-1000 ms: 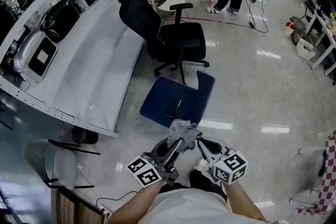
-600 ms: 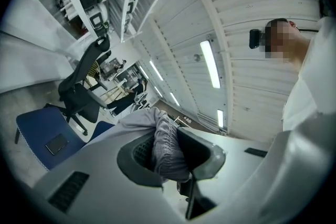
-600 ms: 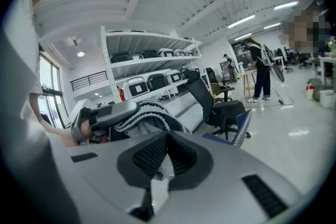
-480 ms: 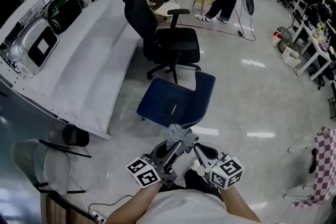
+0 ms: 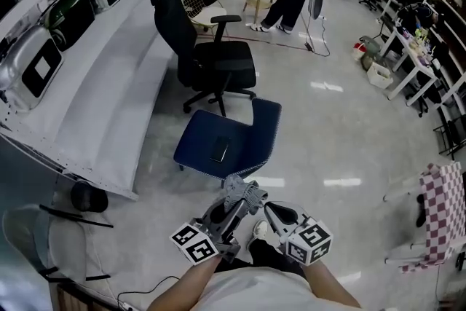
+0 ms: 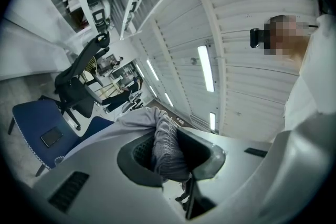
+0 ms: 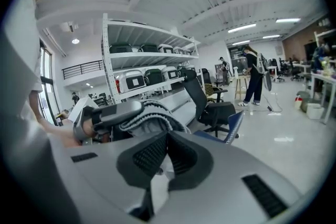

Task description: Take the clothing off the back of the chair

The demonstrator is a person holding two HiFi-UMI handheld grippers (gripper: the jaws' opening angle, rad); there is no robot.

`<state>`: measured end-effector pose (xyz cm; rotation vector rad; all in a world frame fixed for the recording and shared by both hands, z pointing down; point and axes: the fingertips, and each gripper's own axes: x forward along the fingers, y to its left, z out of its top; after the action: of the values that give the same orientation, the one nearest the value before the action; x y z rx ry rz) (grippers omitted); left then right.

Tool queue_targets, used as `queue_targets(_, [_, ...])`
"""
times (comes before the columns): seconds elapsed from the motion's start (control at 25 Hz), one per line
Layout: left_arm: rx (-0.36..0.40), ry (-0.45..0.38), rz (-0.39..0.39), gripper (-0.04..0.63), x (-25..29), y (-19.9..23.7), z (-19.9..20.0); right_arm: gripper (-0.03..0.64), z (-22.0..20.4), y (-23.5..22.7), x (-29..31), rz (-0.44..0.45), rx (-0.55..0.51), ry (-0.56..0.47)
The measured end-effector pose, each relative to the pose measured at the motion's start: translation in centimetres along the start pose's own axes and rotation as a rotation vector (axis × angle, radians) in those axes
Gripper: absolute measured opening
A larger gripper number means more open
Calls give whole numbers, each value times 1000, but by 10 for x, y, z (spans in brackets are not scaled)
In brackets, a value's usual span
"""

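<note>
Holding firm, the left gripper (image 6: pixel 167 153) has its jaws narrowed onto the grey knit garment (image 6: pixel 164 139), with a thick fold wedged between the dark pads, and that clamp looks just as it did a second ago. The right gripper (image 7: pixel 168 135) has its pads meeting at the tip, hard against the garment's ribbed hem (image 7: pixel 149 113); whether it pinches a fold there, I can't tell.

In the head view the cloth sits bunched at both tips, close in front of me and clear of the floor. What has changed is the room around it. The blue chair (image 5: pixel 226 146) and the black office chair (image 5: pixel 215 62) have slid leftward across the view, and more of the checked cloth (image 5: pixel 440 204) has come in at the right edge, so I read this as me shifting sideways with the bundle.

The blue chair's back stands bare and only a phone (image 5: pixel 220 151) lies on its seat, so I judge the garment is already off the chair.

No writing can be read anywhere. The marker cubes (image 5: pixel 195 244) carry only black-and-white squares, and the screens on the shelves (image 5: pixel 44 62) are too small to make out
</note>
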<state>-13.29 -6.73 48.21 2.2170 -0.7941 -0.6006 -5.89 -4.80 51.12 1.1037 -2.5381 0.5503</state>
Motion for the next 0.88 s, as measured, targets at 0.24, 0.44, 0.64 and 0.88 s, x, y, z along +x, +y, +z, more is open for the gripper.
queue_targets(0.24, [14, -1, 0, 84, 6, -5, -4, 17, 1, -11, -11, -24, -11, -13])
queue_targets(0.44, [60, -8, 17, 84, 10, -13, -1, 17, 12, -35, -21, -47, -24, -42])
queue_targets(0.64, [72, -2, 29, 84, 21, -23, -10, 17, 15, -38, -31, -18, -35, -79])
queue_targets(0.88, [84, 2, 46, 84, 20, -30, -15, 17, 15, -32, -35, 18, -55, -99])
